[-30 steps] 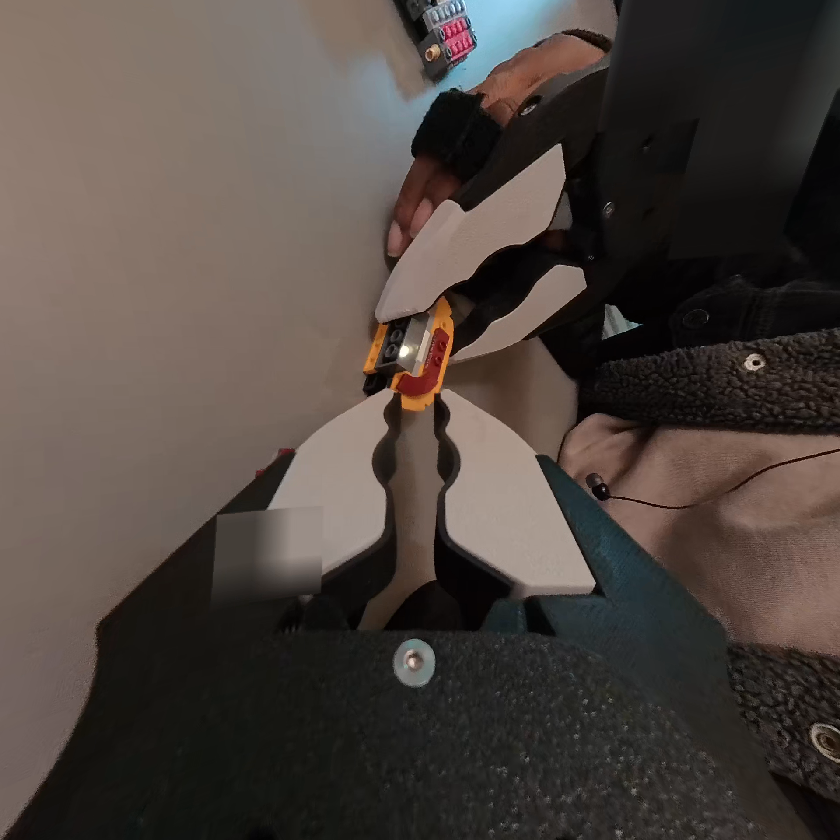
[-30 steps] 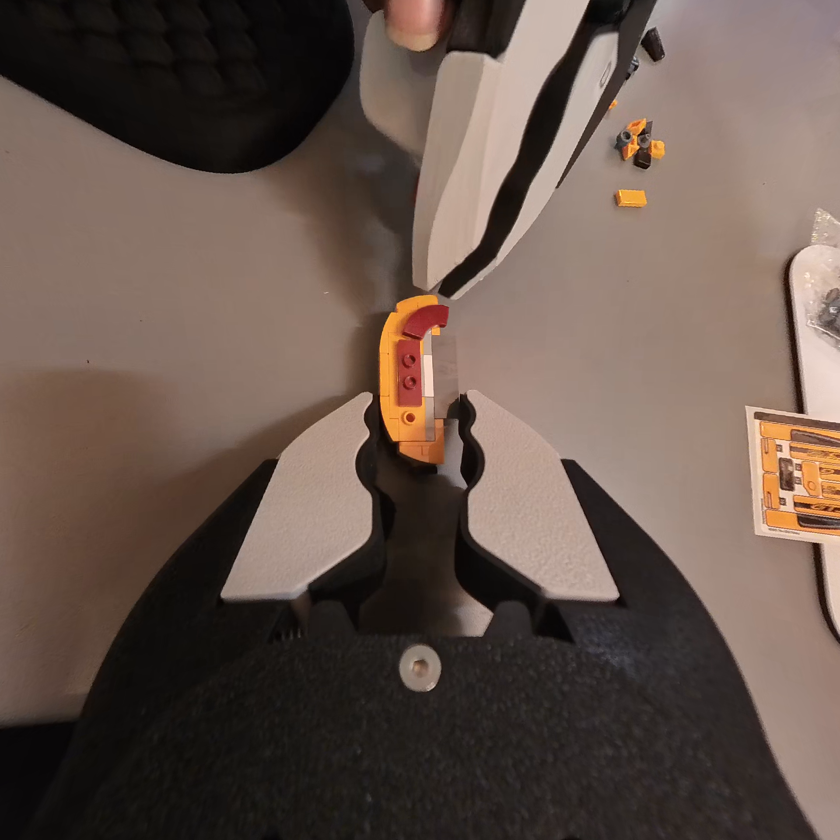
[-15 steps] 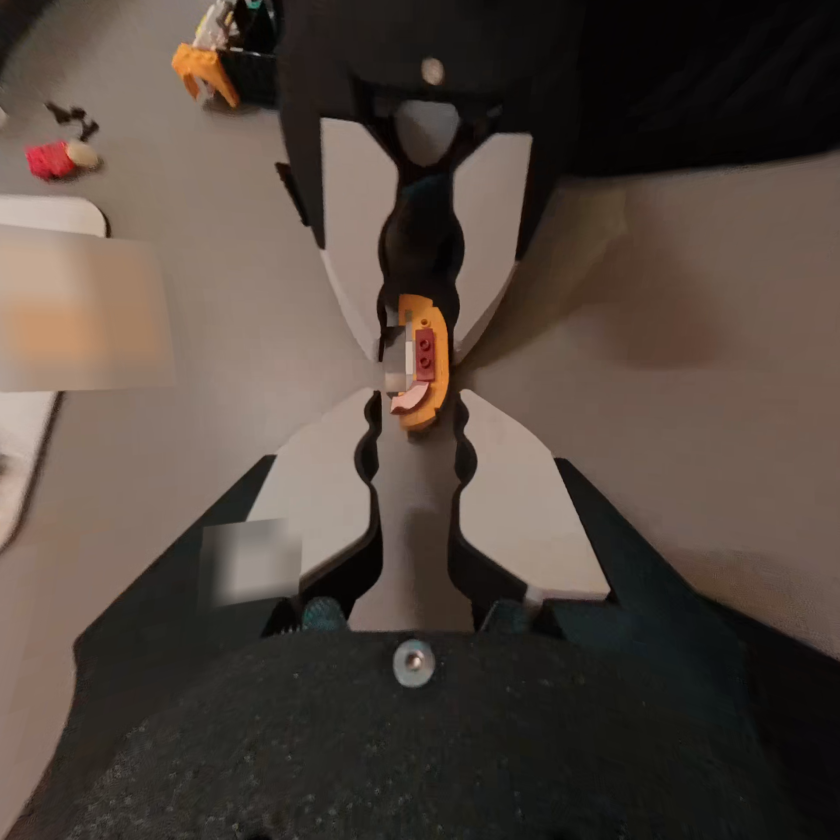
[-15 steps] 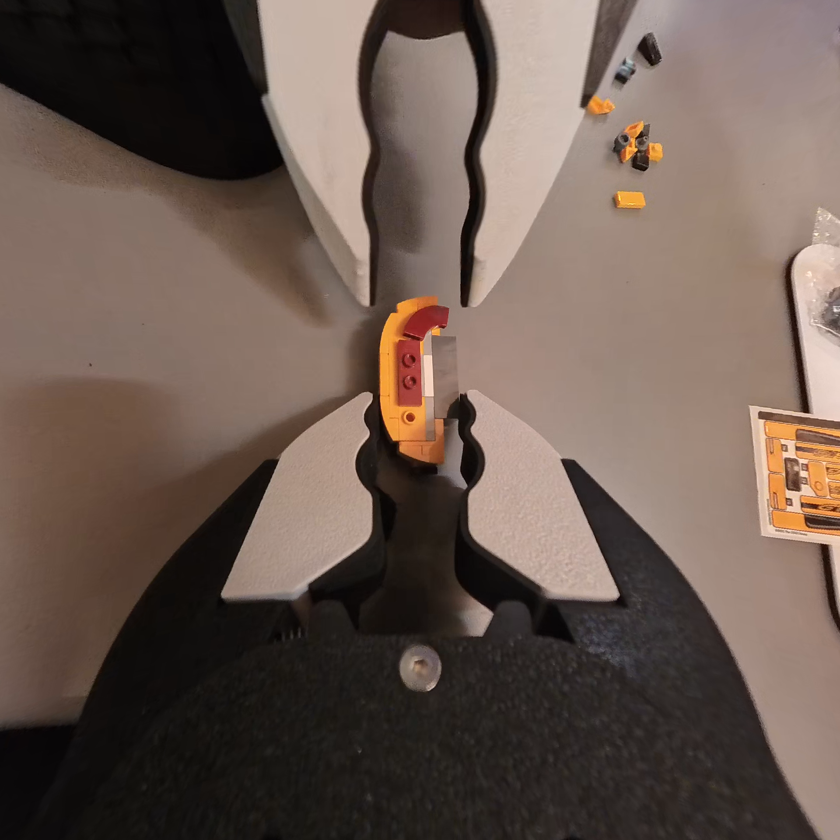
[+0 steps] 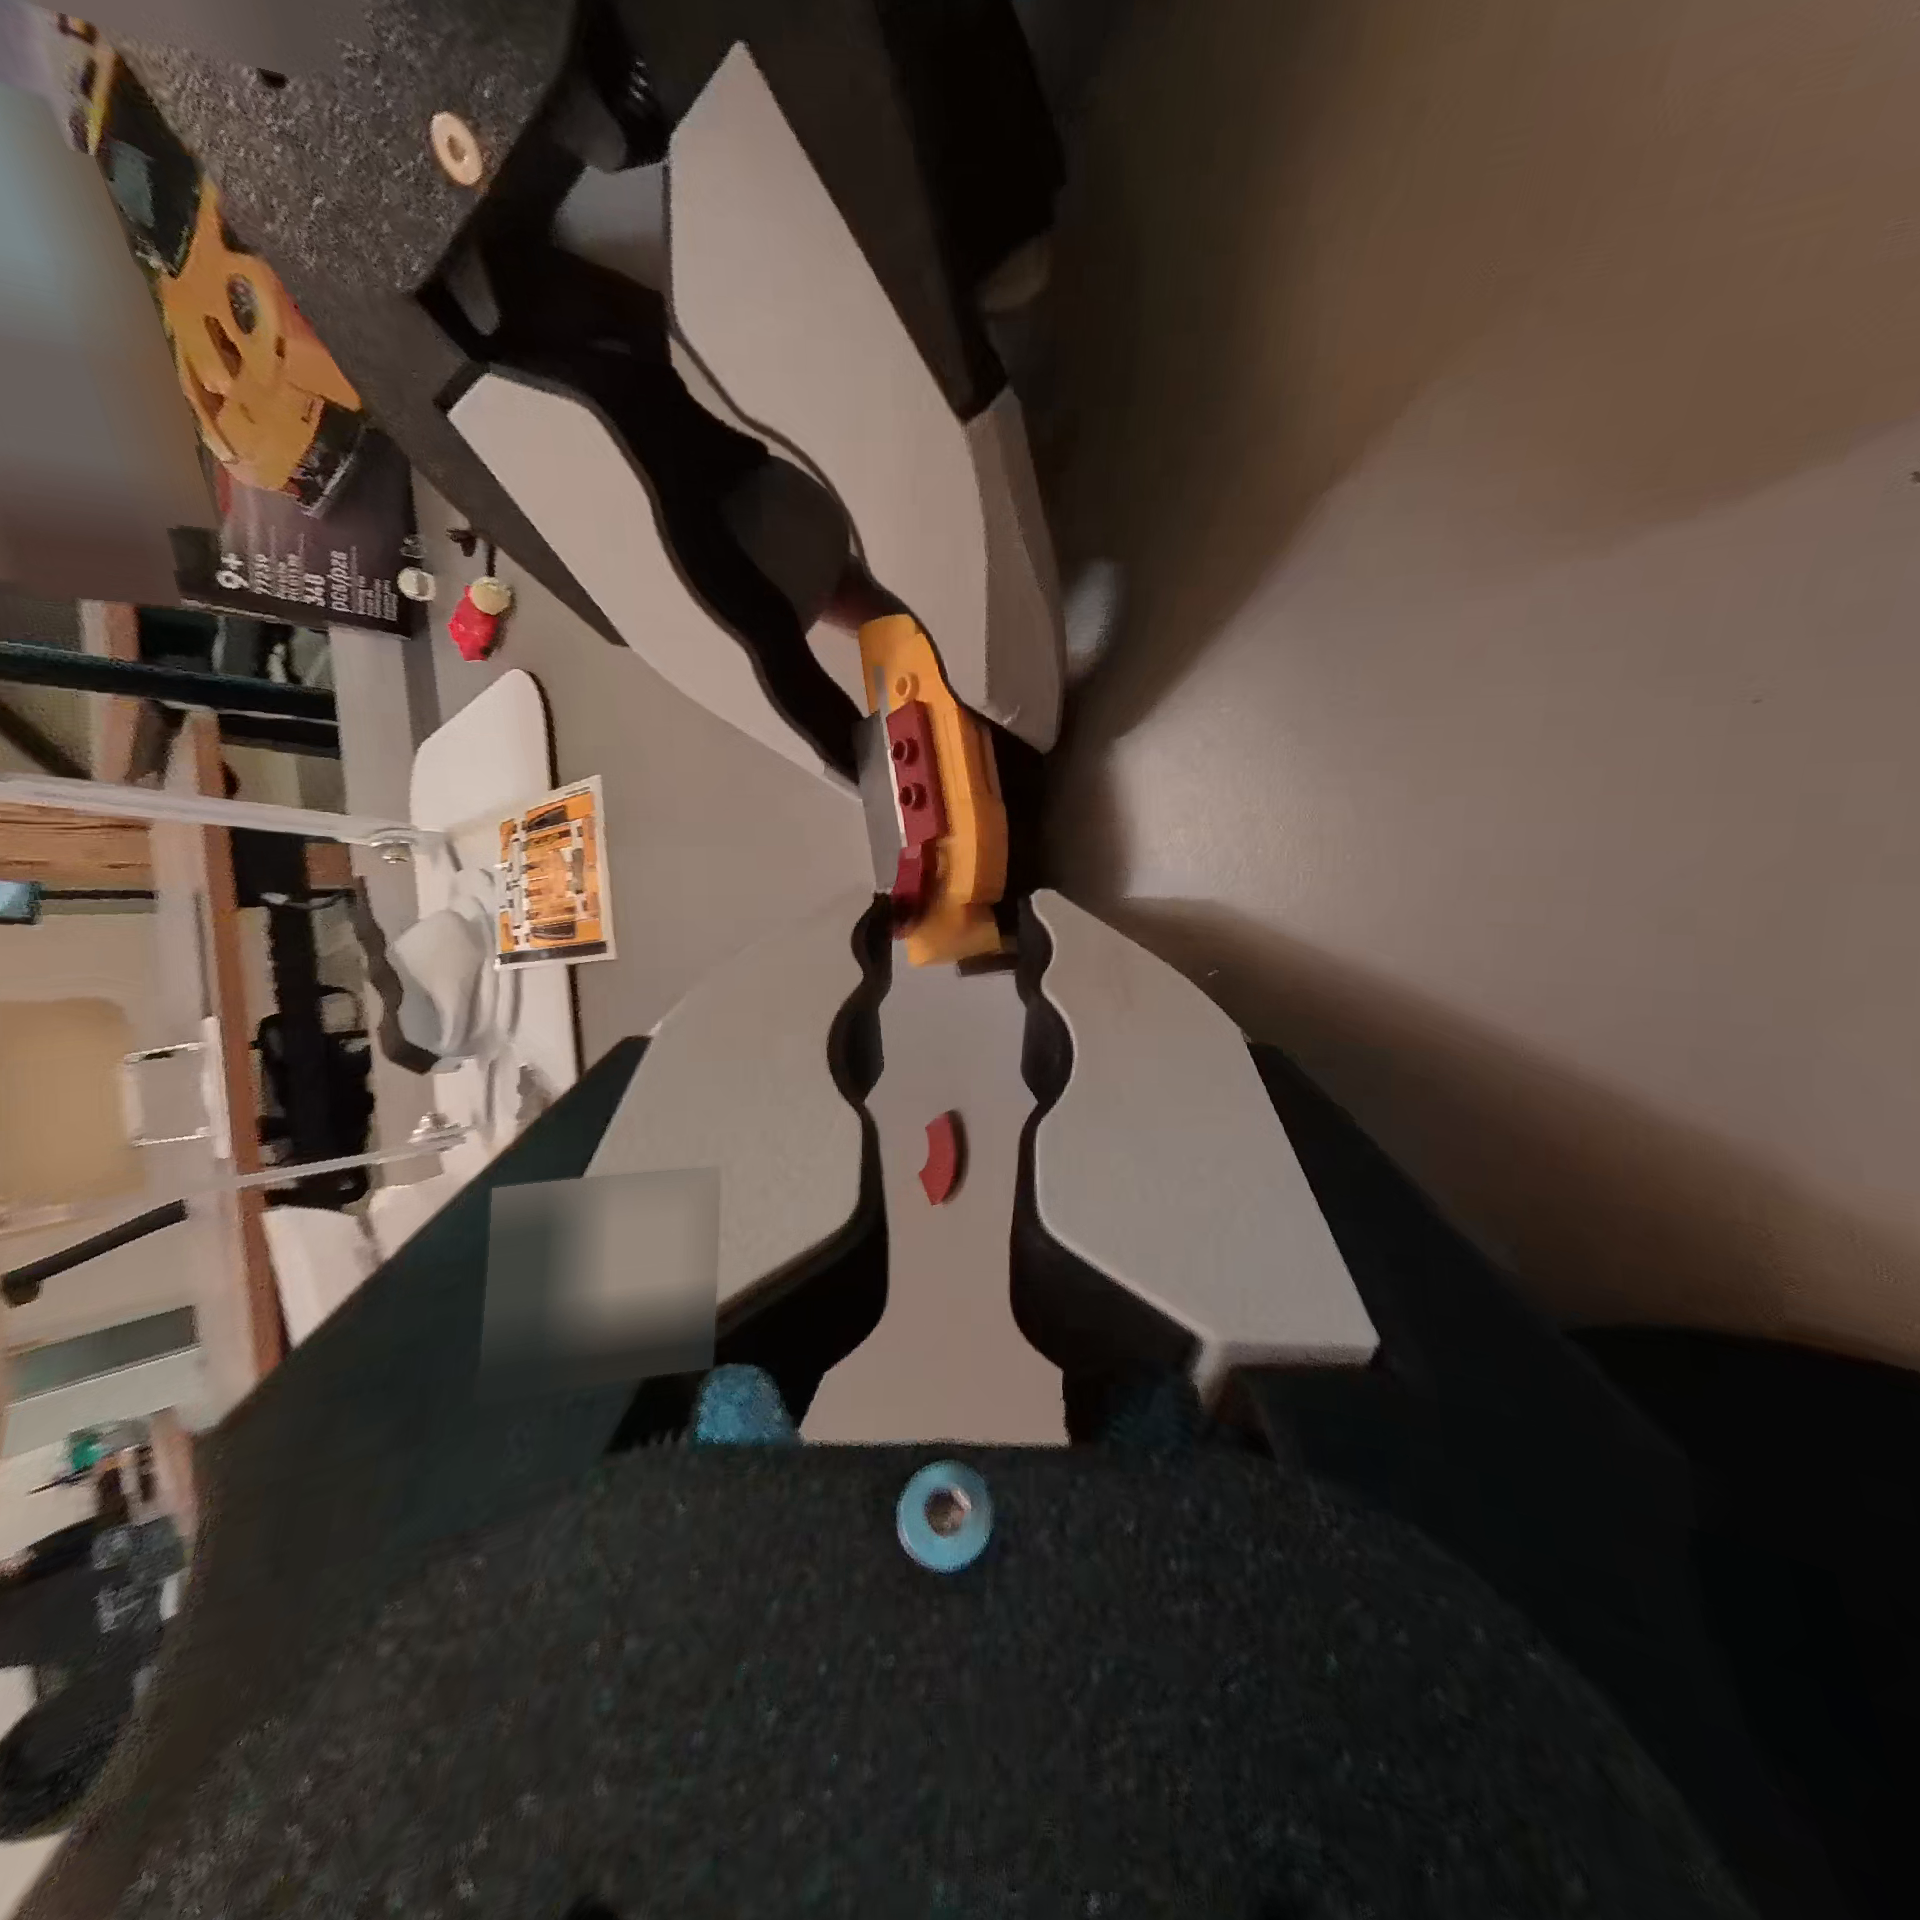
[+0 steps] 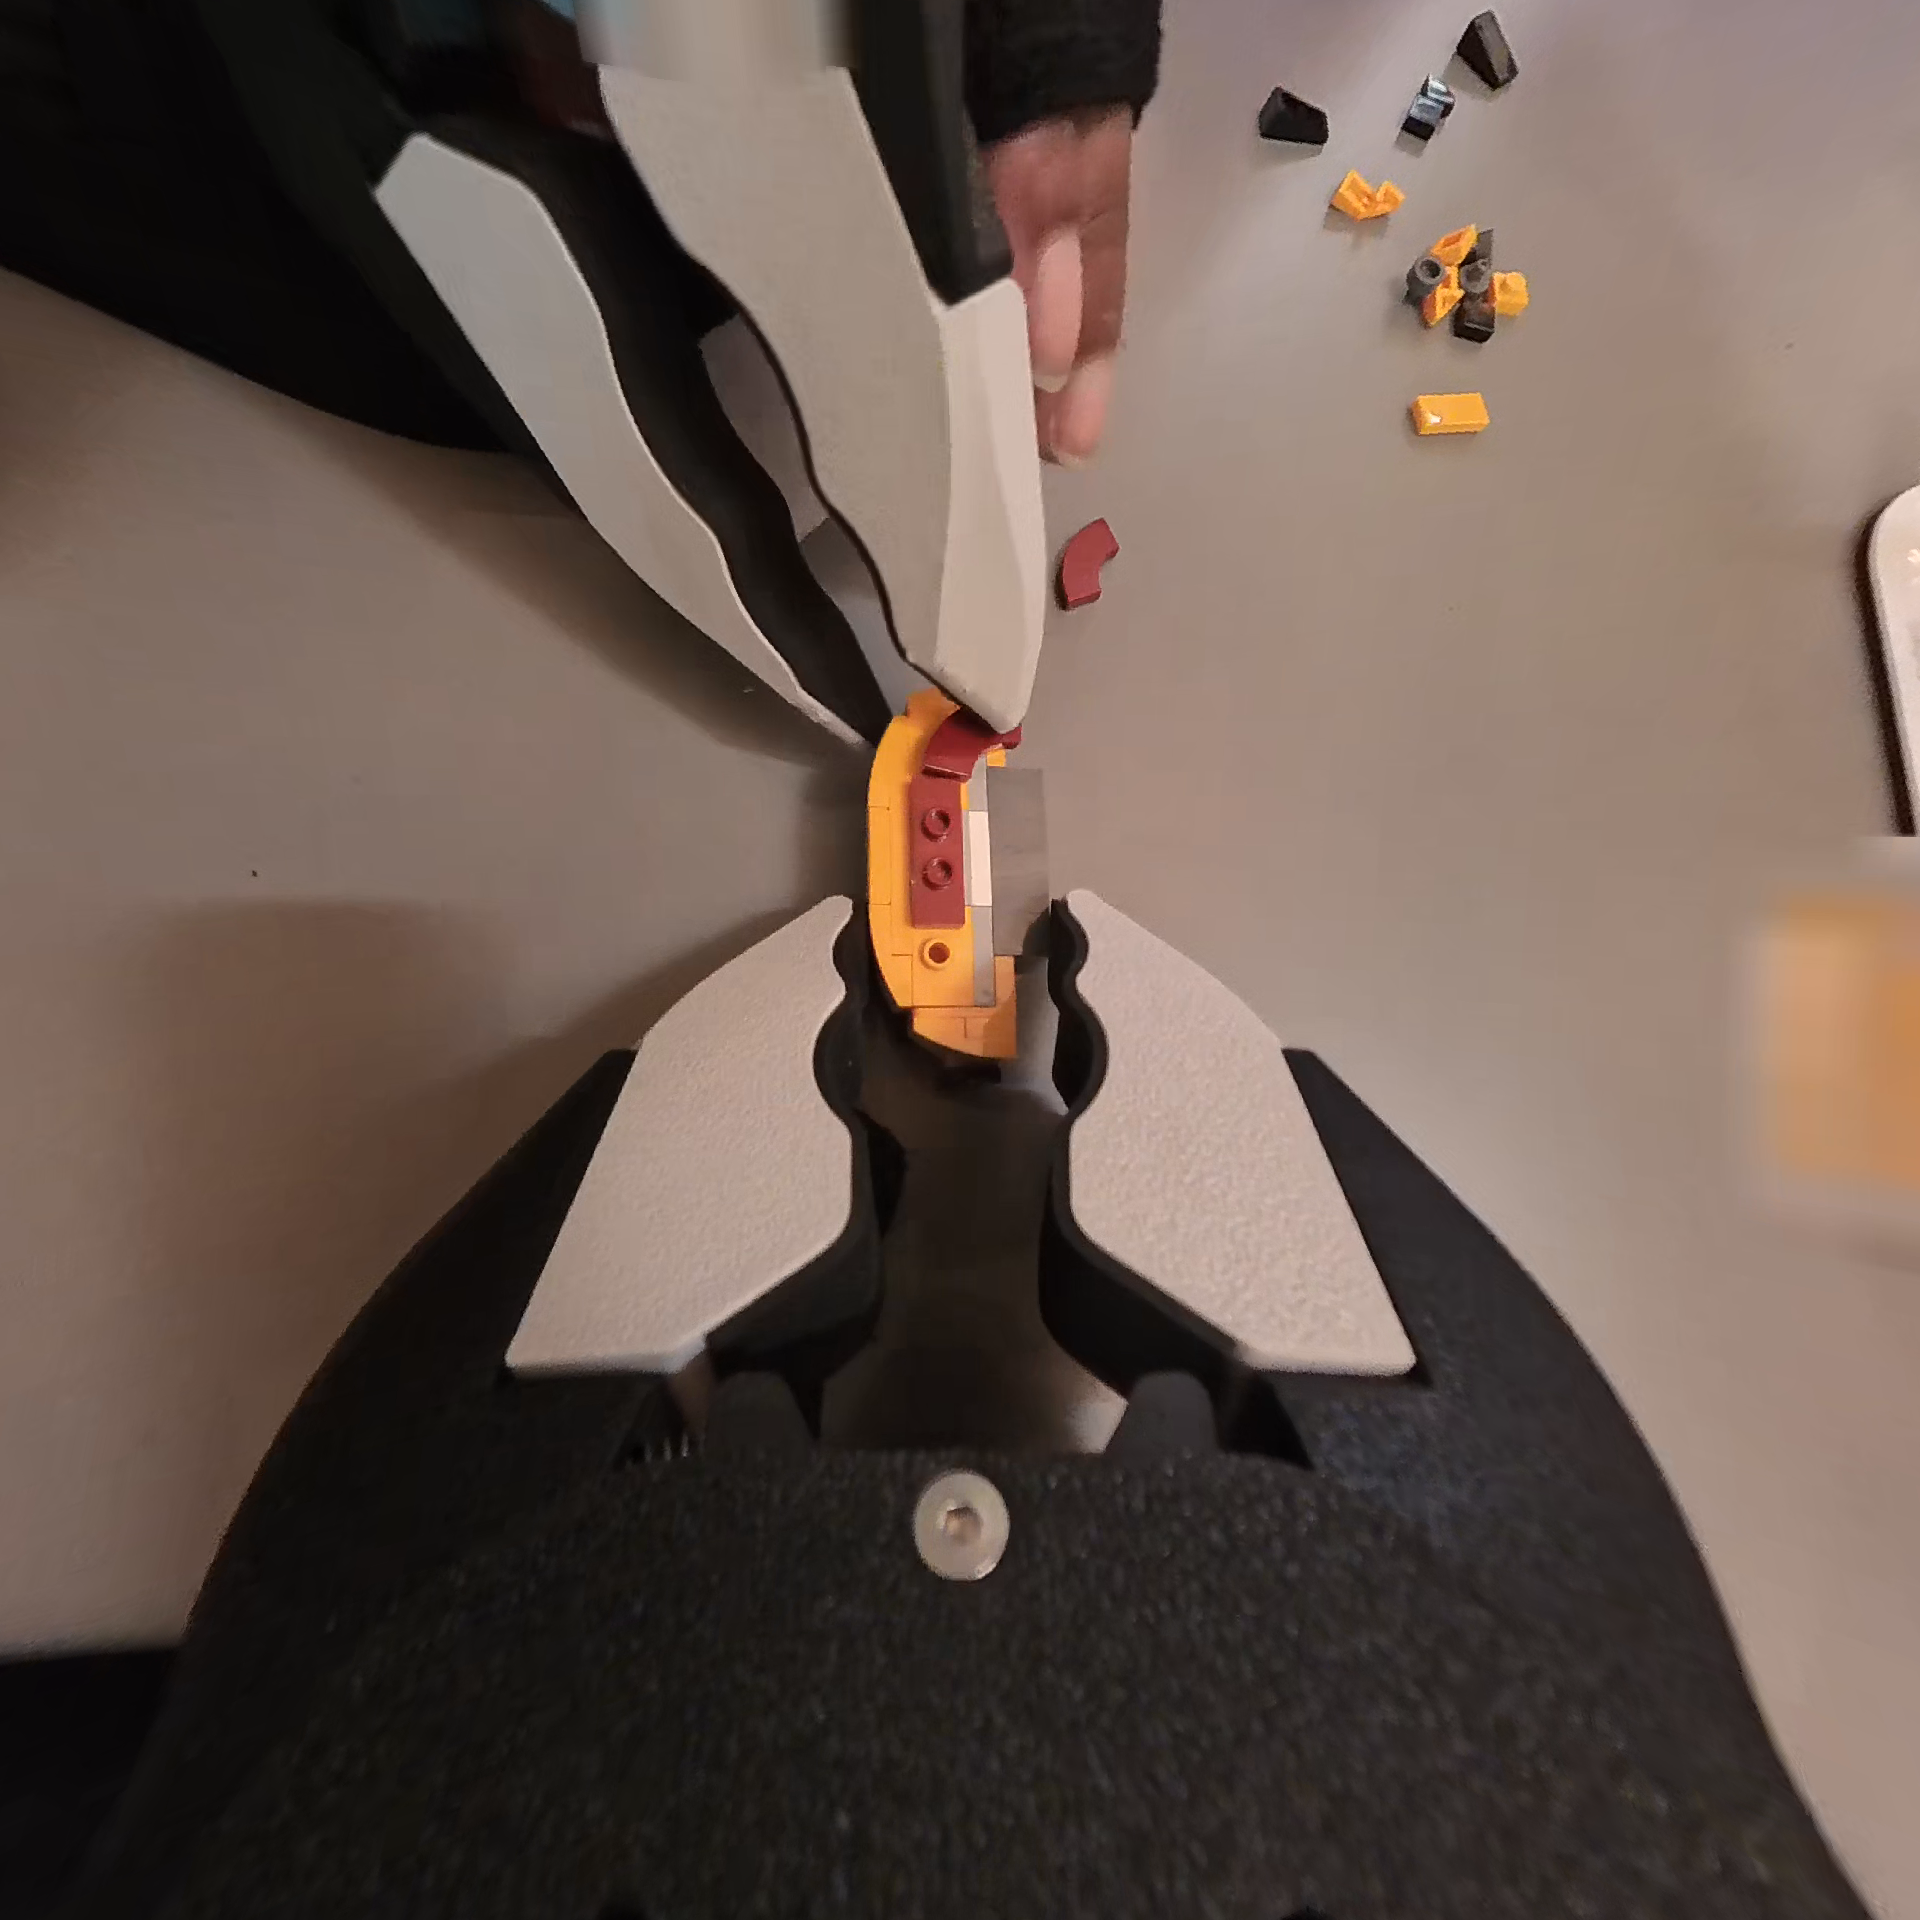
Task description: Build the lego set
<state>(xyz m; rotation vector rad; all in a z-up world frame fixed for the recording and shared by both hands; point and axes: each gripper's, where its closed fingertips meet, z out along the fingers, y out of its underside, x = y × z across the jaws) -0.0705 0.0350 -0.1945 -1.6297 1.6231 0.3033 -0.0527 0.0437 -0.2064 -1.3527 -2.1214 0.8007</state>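
A curved orange assembly (image 6: 894,862) with dark red and grey pieces hangs above the grey table. My right gripper (image 6: 954,920) is shut on its near end. My left gripper (image 6: 930,722) comes in tilted from the top, and its fingertips close on the far end, over the dark red curved piece there. In the left wrist view the assembly (image 5: 961,821) spans between my left gripper (image 5: 956,914) and the right gripper (image 5: 945,748). A loose dark red curved piece (image 6: 1086,566) lies on the table. It also shows between my left fingers in the left wrist view (image 5: 940,1158).
Small orange (image 6: 1449,414), grey and black pieces (image 6: 1291,116) lie at the far right. A white tray (image 6: 1896,623) is at the right edge. In the left wrist view the tray (image 5: 478,748), a sticker sheet (image 5: 551,883) and the set's box (image 5: 260,416) show.
My left gripper has tilted, moved in and narrowed onto the far end of the assembly. The right gripper holds still. A loose dark red curved piece now shows on the table.
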